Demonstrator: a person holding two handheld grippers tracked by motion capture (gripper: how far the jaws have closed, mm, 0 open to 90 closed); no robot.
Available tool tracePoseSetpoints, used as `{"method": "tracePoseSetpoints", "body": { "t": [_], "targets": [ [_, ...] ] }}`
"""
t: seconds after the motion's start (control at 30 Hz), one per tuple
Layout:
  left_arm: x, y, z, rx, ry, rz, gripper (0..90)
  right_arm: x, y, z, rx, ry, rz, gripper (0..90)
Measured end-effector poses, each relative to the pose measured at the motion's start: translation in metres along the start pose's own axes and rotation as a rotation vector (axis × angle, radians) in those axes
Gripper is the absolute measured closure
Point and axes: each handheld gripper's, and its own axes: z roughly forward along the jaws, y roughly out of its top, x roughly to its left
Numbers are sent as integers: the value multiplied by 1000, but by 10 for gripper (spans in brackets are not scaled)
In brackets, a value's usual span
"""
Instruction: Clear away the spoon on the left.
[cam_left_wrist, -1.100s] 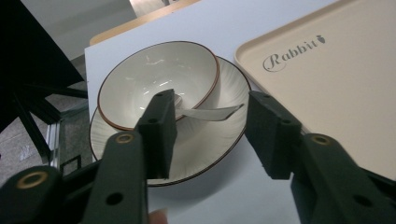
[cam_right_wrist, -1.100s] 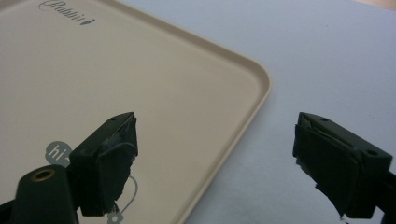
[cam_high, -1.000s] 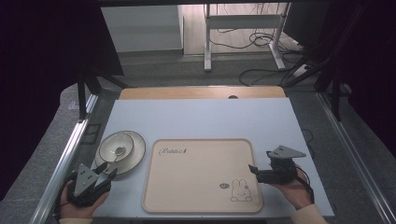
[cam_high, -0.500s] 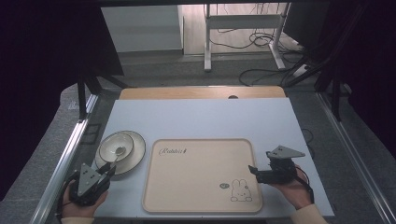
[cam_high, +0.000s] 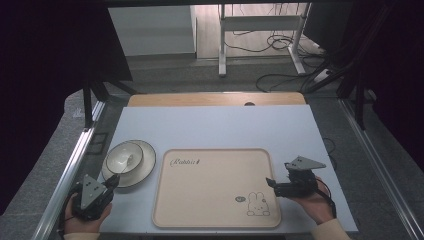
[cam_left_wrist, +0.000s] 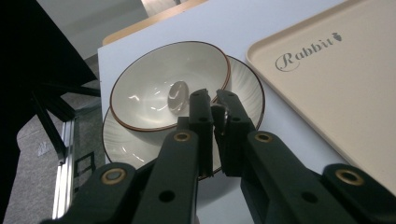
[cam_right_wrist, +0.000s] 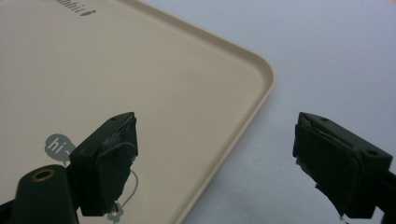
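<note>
Bowl and plate sit stacked at the left side of the white table, the cream bowl with its brown rim resting on the wider ribbed plate, just left of the beige tray. The tray lies flat at the middle of the near edge, with the word "Rabbit" near its far left corner and a rabbit drawing near its near right corner.

In the high view the person's left hand comes in at the bottom left corner, holding the left gripper low and aimed up toward the stack. Its jaws are pressed nearly together with a thin slit between them and nothing held. In the left gripper view the tips hang over the near side of the stack, about where the bowl's rim meets the plate; whether they touch the dishes I cannot tell.

The right hand rests at the bottom right, just beside the tray's right edge, with the right gripper pointing left toward the tray. Its jaws are spread wide and empty. In the right gripper view one jaw hangs over the tray near the rabbit drawing and the other over the bare table, with the tray's raised edge running between them.
</note>
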Motion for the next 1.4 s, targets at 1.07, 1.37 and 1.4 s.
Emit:
{"method": "tracePoseSetpoints", "body": {
  "t": [1.07,1.37,1.4],
  "targets": [
    [6,0,-5,-36,25,-58,900,1,0,-1,2,5,-12,140],
    [7,2,-9,-54,34,-67,900,1,0,0,6,3,-15,140],
    [8,2,-9,-55,34,-69,900,1,0,0,5,3,-15,140]
  ]
}}
